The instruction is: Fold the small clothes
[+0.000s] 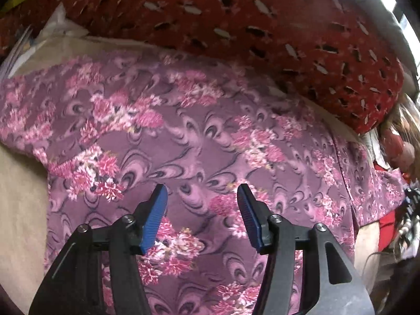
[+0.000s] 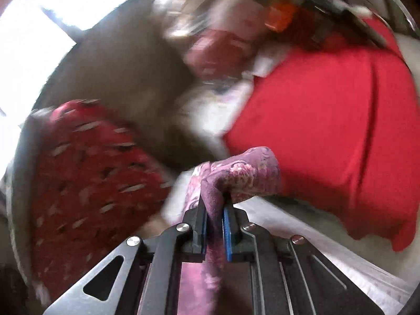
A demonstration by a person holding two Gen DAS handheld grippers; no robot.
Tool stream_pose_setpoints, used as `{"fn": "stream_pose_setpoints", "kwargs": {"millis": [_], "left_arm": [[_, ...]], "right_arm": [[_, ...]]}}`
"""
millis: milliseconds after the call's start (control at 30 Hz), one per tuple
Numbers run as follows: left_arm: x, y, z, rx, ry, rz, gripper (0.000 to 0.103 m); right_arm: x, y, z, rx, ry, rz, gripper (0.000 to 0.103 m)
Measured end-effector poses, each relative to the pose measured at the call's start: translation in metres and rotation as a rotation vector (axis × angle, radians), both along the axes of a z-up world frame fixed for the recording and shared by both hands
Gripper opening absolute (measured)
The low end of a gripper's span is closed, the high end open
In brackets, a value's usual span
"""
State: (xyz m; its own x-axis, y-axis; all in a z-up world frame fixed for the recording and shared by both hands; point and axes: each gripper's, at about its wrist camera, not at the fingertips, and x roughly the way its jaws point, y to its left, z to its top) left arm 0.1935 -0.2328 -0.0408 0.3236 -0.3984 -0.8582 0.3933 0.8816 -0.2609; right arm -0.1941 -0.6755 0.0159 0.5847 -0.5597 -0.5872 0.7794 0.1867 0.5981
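A purple floral garment (image 1: 199,141) lies spread on a beige surface (image 1: 18,197) and fills most of the left wrist view. My left gripper (image 1: 202,194) is open and empty, its blue pads (image 1: 155,218) just above the cloth's middle. My right gripper (image 2: 215,210) is shut on a bunched edge of the same purple floral garment (image 2: 241,176) and holds it lifted. The right wrist view is blurred by motion.
A dark red patterned cushion (image 1: 262,26) lies along the far edge of the garment; it also shows in the right wrist view (image 2: 86,173). A bright red cloth (image 2: 328,131) lies to the right on a white sheet (image 2: 328,249). A person in red (image 2: 223,50) is behind.
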Motion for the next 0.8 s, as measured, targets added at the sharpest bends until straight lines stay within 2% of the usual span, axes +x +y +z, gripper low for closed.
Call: {"fn": "stream_pose_setpoints", "kwargs": {"millis": [133, 300, 433, 600, 733, 800], "left_arm": [[0.005, 0.011, -0.006, -0.050, 0.056, 0.015, 0.054], [0.010, 0.027, -0.002, -0.096, 0.076, 0.017, 0.054], [0.018, 0.043, 0.000, -0.118, 0.091, 0.035, 0.054], [0.030, 0.069, 0.006, -0.183, 0.115, 0.079, 0.054], [0.038, 0.083, 0.012, -0.216, 0.118, 0.090, 0.054], [0.040, 0.090, 0.014, -0.229, 0.117, 0.098, 0.054]], "right_arm": [[0.037, 0.044, 0.036, -0.050, -0.036, 0.168, 0.009], [0.111, 0.114, 0.049, -0.042, -0.048, 0.391, 0.009], [0.183, 0.175, 0.042, -0.028, -0.027, 0.559, 0.009], [0.269, 0.258, 0.031, -0.037, 0.022, 0.779, 0.010], [0.317, 0.321, 0.015, -0.044, 0.044, 0.930, 0.014], [0.338, 0.353, -0.002, -0.033, 0.080, 0.998, 0.015]]}}
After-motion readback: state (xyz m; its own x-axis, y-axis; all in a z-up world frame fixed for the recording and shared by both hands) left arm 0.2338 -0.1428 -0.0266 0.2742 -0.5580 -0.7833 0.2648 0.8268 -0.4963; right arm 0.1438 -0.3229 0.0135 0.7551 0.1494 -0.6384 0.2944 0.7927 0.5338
